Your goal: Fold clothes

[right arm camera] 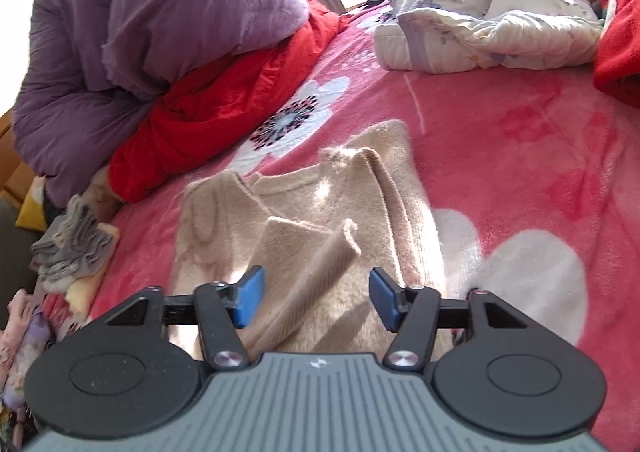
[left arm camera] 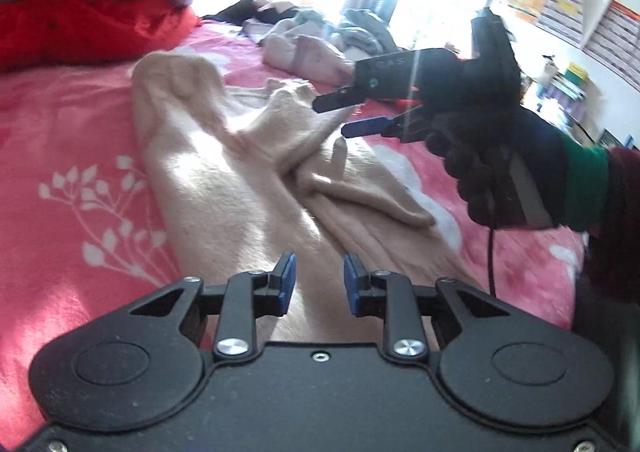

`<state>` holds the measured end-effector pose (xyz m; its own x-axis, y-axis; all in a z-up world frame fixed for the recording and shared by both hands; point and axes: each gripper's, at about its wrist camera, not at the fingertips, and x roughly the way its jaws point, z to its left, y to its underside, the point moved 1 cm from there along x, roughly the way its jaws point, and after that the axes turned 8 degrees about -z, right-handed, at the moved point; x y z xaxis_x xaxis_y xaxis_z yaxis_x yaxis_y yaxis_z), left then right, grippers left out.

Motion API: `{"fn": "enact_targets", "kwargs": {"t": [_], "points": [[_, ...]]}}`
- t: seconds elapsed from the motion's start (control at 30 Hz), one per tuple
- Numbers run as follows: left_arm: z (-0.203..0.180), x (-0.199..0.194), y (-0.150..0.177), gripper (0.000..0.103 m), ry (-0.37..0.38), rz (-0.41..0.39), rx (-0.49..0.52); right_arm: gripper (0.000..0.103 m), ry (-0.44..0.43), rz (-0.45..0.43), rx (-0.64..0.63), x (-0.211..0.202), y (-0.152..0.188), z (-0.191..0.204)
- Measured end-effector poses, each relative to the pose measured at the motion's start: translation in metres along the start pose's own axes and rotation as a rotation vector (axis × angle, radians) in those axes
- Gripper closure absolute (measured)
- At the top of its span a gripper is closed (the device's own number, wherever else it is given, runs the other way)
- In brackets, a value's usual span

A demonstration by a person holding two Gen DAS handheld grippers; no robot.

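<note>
Beige sweater (right arm camera: 320, 236) lies mid-frame on the pink floral blanket (right arm camera: 520, 140), sleeves folded across its body. Left gripper (left arm camera: 320, 284) hovers low over it, fingers parted, grasping nothing. Right gripper (left arm camera: 352, 112), seen at right of the left wrist view, is released just beside a sleeve cuff (left arm camera: 296, 100). Purple duvet (right arm camera: 160, 12) upper left; clothes pile (right arm camera: 488, 32) upper right.
</note>
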<state>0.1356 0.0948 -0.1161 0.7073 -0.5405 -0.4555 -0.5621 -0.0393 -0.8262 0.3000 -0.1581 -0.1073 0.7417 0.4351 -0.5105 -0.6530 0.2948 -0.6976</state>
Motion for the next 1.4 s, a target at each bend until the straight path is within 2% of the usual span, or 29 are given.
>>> {"fn": "enact_targets", "kwargs": {"t": [0.07, 0.17, 0.27, 0.33, 0.4, 0.43, 0.47, 0.6, 0.67, 0.77, 0.9, 0.97, 1.03, 1.07, 1.2, 1.27, 1.3, 1.37, 1.4], "points": [[0.005, 0.016, 0.001, 0.077, -0.033, 0.026, -0.006, 0.094, -0.014, -0.014, 0.0, 0.006, 0.002, 0.002], [0.005, 0.022, 0.001, 0.077, -0.038, 0.049, 0.003, 0.094, -0.043, -0.084, -0.061, -0.009, 0.003, 0.016], [0.007, 0.02, -0.004, 0.072, -0.01, 0.061, -0.015, 0.094, -0.055, -0.154, -0.044, -0.033, 0.006, 0.015], [0.008, 0.021, -0.004, 0.071, -0.001, 0.073, -0.012, 0.094, -0.025, -0.158, -0.079, -0.035, 0.011, 0.012], [0.009, 0.022, -0.005, 0.068, 0.011, 0.082, -0.01, 0.094, 0.007, -0.123, -0.104, -0.026, 0.015, 0.007], [0.009, 0.022, -0.006, 0.064, 0.03, 0.09, -0.018, 0.094, 0.011, -0.117, -0.091, -0.023, 0.015, 0.003], [0.009, 0.021, -0.008, 0.064, 0.044, 0.089, -0.021, 0.094, 0.0, -0.129, -0.063, -0.024, 0.014, 0.001], [0.02, 0.005, -0.019, 0.064, 0.01, -0.012, -0.038, 0.094, -0.027, -0.177, -0.035, -0.029, 0.004, 0.004], [0.03, -0.004, -0.024, 0.065, -0.057, -0.084, -0.059, 0.094, 0.0, -0.151, -0.065, -0.025, -0.001, 0.01], [0.036, -0.004, -0.024, 0.065, -0.125, -0.093, -0.038, 0.094, 0.028, -0.127, -0.103, -0.023, -0.003, 0.012], [0.03, -0.003, -0.025, 0.066, -0.098, -0.1, -0.006, 0.094, 0.0, -0.138, -0.065, -0.042, -0.008, 0.013], [0.029, 0.005, -0.022, 0.065, -0.102, -0.055, 0.032, 0.094, 0.05, -0.111, -0.159, -0.031, -0.006, 0.015], [0.03, 0.021, -0.013, 0.065, -0.111, 0.041, 0.062, 0.094, 0.124, -0.068, -0.248, -0.016, -0.001, 0.012], [0.029, 0.023, -0.009, 0.065, -0.116, 0.034, 0.078, 0.094, 0.124, -0.06, -0.231, -0.014, 0.0, 0.008], [0.02, 0.0, -0.021, 0.065, -0.072, -0.084, 0.087, 0.093, 0.12, -0.026, -0.159, -0.008, 0.004, -0.007], [0.017, 0.002, -0.02, 0.065, -0.084, -0.108, 0.089, 0.093, 0.133, -0.013, -0.188, -0.004, 0.008, -0.006], [0.015, 0.006, -0.018, 0.066, -0.093, -0.106, 0.087, 0.092, 0.131, -0.011, -0.171, -0.003, 0.009, -0.008], [0.011, 0.024, -0.01, 0.066, -0.117, -0.009, 0.13, 0.09, 0.124, -0.011, -0.107, -0.003, 0.009, -0.014], [0.007, 0.035, -0.005, 0.064, -0.123, 0.069, 0.163, 0.089, 0.119, -0.016, -0.074, -0.004, 0.007, -0.016]]}}
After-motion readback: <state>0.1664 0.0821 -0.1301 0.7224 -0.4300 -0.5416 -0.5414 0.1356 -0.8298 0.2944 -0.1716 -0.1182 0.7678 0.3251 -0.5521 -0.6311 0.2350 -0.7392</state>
